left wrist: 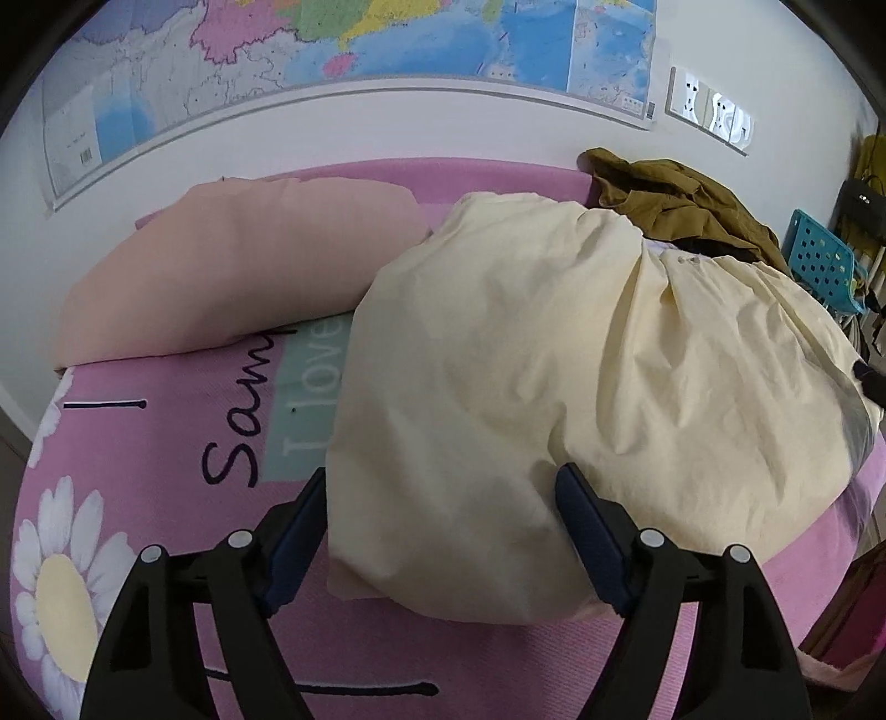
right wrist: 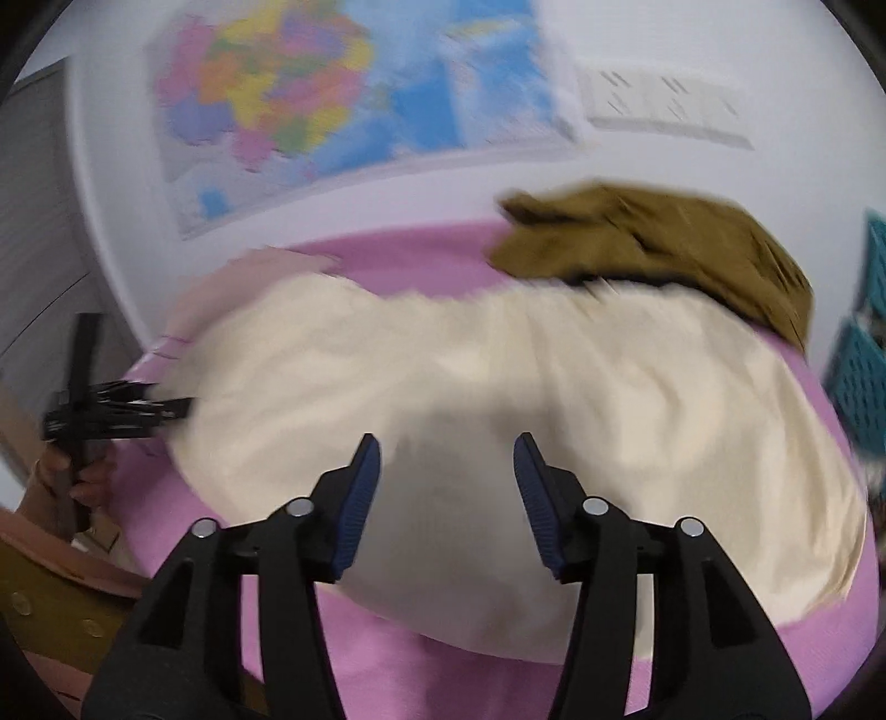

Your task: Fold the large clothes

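A large cream cloth (left wrist: 526, 360) lies bunched and wrinkled on the pink bed sheet (left wrist: 166, 443). My left gripper (left wrist: 440, 487) hovers over its near left corner, jaws wide apart, with the cloth's edge lying between the fingers and no pad pressing it. In the right wrist view, which is blurred, the same cream cloth (right wrist: 498, 399) spreads across the bed. My right gripper (right wrist: 447, 443) stands open just above its near edge, holding nothing. The left gripper (right wrist: 111, 410) shows at the far left beside the cloth, held by a hand (right wrist: 72, 476).
An olive-brown garment (left wrist: 681, 205) (right wrist: 653, 243) lies crumpled at the back right, partly on the cream cloth. A peach pillow (left wrist: 238, 277) rests at the back left against the wall with the map (left wrist: 332, 44). A teal basket (left wrist: 819, 260) stands off the bed's right side.
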A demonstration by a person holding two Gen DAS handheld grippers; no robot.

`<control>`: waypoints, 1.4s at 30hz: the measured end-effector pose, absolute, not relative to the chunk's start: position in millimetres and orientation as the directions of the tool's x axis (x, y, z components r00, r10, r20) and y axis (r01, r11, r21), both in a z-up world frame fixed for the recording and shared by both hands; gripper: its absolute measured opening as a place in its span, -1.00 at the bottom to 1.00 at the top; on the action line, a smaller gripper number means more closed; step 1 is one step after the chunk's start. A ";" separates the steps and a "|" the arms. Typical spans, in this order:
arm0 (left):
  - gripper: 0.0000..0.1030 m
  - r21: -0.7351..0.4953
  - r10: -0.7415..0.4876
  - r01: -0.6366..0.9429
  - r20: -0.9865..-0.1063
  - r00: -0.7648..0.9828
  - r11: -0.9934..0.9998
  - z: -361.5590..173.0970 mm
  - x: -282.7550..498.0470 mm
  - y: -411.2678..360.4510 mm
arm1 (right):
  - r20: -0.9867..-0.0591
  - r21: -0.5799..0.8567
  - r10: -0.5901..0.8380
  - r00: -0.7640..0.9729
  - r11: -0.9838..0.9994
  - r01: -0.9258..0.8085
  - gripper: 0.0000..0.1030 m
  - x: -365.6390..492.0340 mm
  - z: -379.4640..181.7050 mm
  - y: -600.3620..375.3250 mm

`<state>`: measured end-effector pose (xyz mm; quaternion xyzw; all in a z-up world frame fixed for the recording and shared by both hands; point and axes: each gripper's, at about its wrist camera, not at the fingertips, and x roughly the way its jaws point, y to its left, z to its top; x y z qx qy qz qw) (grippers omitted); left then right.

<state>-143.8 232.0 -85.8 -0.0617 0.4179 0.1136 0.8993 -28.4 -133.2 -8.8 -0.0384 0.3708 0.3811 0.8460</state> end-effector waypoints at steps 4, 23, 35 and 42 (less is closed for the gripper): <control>0.68 -0.001 0.174 -0.271 -0.765 0.621 0.963 -80.7 -145.2 226.7 | -0.650 0.176 0.663 0.371 0.607 -0.775 0.46 -47.4 0.9 -92.0; 0.86 -0.165 0.037 -0.261 -0.780 0.625 0.951 -81.2 -171.9 231.8 | -0.748 -0.277 0.497 0.441 0.370 -0.887 0.48 -99.6 -62.5 1.8; 0.82 -0.484 -0.348 -0.055 -0.700 0.623 0.874 -94.2 -179.7 211.6 | -0.718 -0.082 0.603 0.349 0.424 -0.902 -0.17 -73.7 -28.2 -11.5; 0.81 -0.663 -0.481 -0.055 -0.595 0.643 0.747 -106.2 -150.9 212.2 | -0.704 -0.039 0.622 0.343 0.448 -0.893 -0.18 -73.6 -23.5 -13.6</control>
